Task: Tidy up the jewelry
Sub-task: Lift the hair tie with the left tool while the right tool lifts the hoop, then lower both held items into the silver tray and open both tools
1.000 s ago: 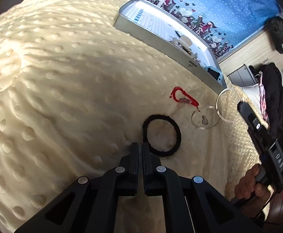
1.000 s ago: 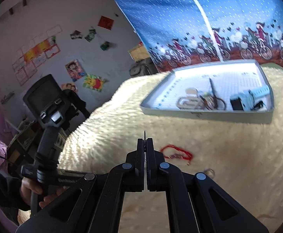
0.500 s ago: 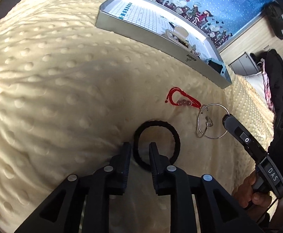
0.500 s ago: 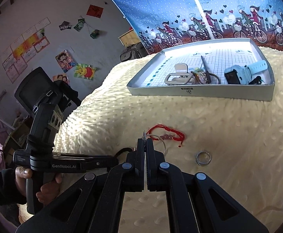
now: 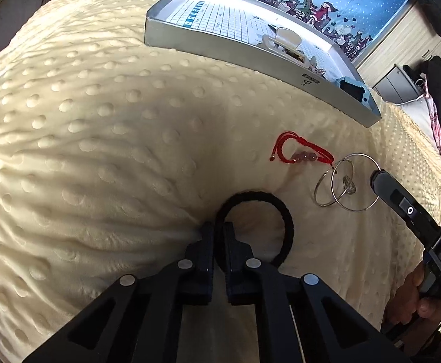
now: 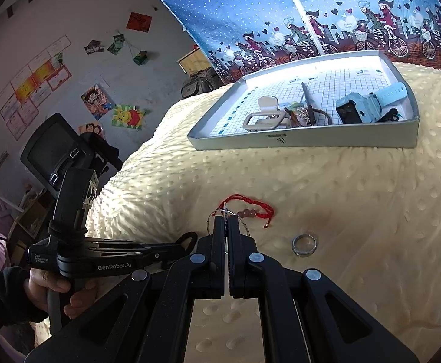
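Left gripper (image 5: 218, 233) now pinching black hair tie (image 5: 284, 220), right gripper (image 6: 228, 222) fingers clamping silver hoops (image 5: 346, 186), "GenRobot.AI", "DAS" lettering.

L grip (image 5: 218, 230): jaws nrly closed, low | R grip (image 6: 228, 222): jaws closed, low

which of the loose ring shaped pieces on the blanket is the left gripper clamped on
The black hair tie: the left gripper pinches its near edge between the jaws. The thin silver hoops sit at the right gripper; the small ring lies untouched.
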